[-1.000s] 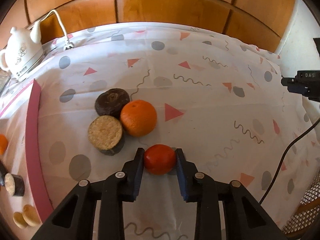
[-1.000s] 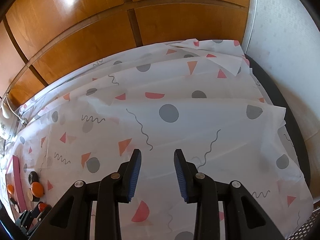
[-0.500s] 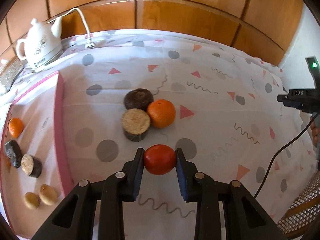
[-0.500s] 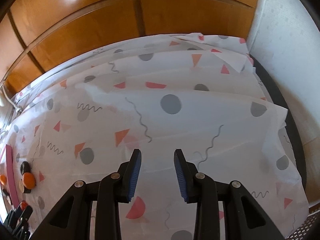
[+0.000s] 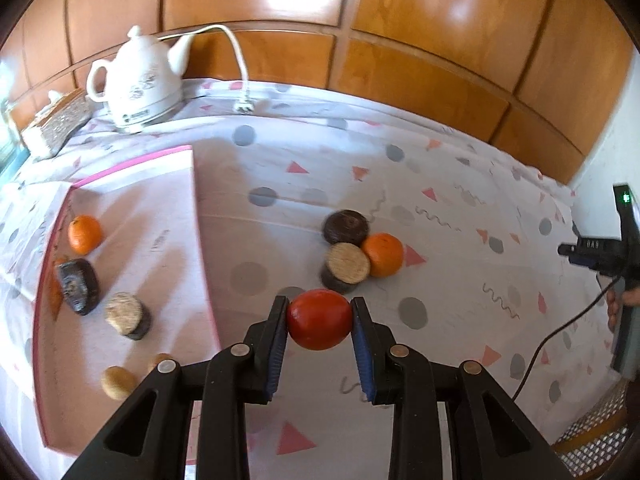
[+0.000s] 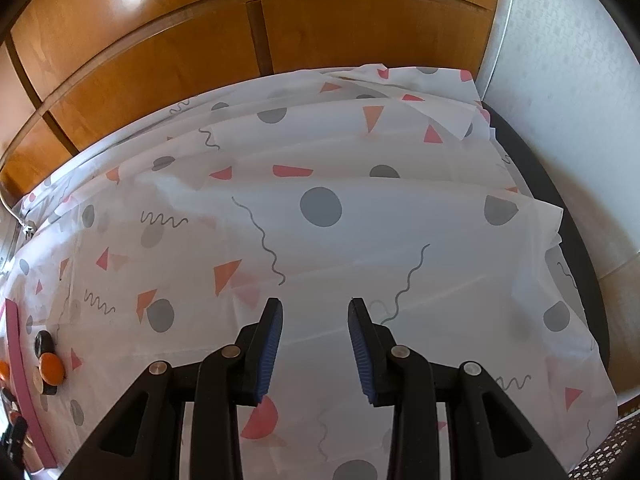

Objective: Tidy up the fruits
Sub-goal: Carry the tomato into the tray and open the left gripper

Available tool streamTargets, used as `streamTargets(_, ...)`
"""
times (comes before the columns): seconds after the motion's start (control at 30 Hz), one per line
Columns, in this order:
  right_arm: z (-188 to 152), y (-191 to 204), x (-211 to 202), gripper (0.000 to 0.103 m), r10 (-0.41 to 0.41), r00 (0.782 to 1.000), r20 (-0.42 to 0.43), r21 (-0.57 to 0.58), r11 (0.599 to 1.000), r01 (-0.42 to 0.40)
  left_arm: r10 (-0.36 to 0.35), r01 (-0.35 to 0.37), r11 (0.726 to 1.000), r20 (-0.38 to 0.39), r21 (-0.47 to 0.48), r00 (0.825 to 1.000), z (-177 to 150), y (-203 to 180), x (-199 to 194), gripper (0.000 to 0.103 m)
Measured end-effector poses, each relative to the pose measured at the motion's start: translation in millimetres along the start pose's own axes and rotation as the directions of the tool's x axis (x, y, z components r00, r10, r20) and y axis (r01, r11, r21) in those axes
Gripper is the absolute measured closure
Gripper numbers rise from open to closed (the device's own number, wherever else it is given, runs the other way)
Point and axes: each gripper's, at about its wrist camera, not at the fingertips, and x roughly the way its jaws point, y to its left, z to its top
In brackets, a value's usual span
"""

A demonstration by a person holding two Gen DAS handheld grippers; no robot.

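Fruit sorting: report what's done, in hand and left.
Done: one orange and several other pieces lie in the pink-rimmed tray. In hand: the left gripper grips a red fruit. Left: the second orange and two brown pieces beside it on the tablecloth. The right gripper is open, empty.

tray (image 5: 202, 236) left of 3 loose fruits (image 5: 352, 256) | kettle (image 5: 138, 88) behind tray

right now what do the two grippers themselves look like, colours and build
Both the left gripper and the right gripper are black plastic frames with triangular cut-outs, silver round rivets and ribbed blue pads lining the two fingers. No sleeves show.
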Motion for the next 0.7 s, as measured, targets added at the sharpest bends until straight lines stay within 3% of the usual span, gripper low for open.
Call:
streamTargets(0.3,-4,9,-2,0.069,0.007,1.000,0.010,-0.037,0.999,-0.007,0.086,-0.075,0.982,0.053,-0.171,0.995,1,84,-32,0.072)
streamTargets(0.5,-5,12,-2,0.069,0.009,1.000,0.006,-0.046,0.999,-0.009,0.179,-0.168,0.937,0.009,-0.307,0.984,-19,153,-36,0.072)
streamTargets(0.7,-7,15,-1,0.069,0.004,1.000,0.002,-0.059,0.998,-0.004,0.204,-0.200,0.912,-0.026,-0.359,0.979,-28,185,-25,0.072)
